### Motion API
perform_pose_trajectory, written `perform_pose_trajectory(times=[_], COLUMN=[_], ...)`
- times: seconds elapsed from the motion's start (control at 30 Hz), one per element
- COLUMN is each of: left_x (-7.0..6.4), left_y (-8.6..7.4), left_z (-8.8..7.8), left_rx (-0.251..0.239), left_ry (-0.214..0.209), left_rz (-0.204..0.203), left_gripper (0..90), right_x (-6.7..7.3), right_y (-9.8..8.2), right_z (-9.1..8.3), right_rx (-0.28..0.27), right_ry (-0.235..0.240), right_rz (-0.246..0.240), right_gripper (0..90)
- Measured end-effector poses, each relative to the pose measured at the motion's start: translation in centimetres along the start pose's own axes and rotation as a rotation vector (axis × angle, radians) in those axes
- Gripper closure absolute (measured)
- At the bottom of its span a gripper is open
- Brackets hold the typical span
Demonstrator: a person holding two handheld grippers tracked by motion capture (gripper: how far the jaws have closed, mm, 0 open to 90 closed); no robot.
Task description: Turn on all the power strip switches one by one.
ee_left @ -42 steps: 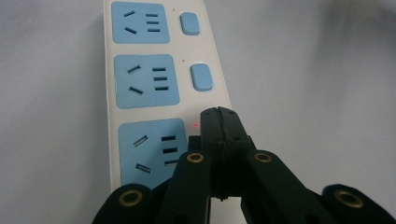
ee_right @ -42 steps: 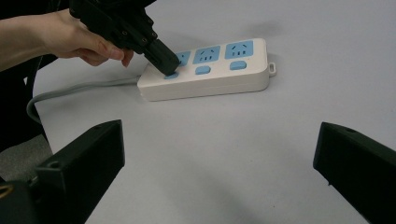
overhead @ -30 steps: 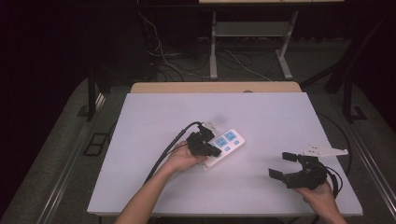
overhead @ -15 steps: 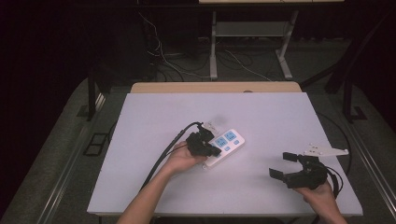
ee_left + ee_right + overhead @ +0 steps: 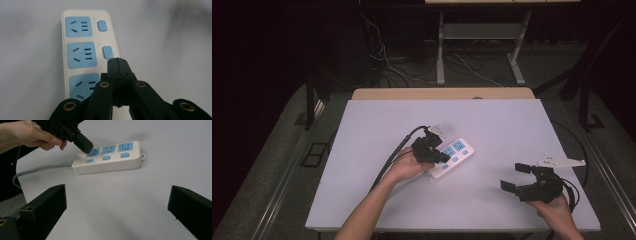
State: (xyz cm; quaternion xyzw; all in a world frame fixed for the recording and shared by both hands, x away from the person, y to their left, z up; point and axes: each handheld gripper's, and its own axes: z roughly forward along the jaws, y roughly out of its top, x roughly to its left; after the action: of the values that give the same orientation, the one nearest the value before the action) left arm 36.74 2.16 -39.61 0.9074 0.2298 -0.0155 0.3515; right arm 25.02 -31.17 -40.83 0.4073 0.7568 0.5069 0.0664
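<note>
1. The left gripper view shows the left gripper [image 5: 117,60] with jaws pressed together, empty, tips over the white power strip [image 5: 75,45] beside its blue rocker switches; the right gripper view adds the strip's grey cord [image 5: 37,170] trailing off (unseen from the left gripper).
2. A pale grey table [image 5: 492,120] stands in a dark room, with cables on the floor behind it.
3. The strip lies mid-table, under the left tips; the right gripper [image 5: 517,177], jaws wide and empty, sits well apart near the table's right corner.
</note>
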Motion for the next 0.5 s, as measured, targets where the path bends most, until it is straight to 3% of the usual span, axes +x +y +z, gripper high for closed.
perform_pose_trajectory(times=[0.5], left_x=[0.0], left_y=[1.8], left_z=[0.1], left_rx=[0.001], left_ry=[0.013], left_rz=[0.020], left_gripper=[89.9], right_x=[-0.1], right_y=[0.0], right_z=[0.0], right_rx=[-0.002], right_ry=[-0.002], right_rz=[0.001], right_gripper=[2.0])
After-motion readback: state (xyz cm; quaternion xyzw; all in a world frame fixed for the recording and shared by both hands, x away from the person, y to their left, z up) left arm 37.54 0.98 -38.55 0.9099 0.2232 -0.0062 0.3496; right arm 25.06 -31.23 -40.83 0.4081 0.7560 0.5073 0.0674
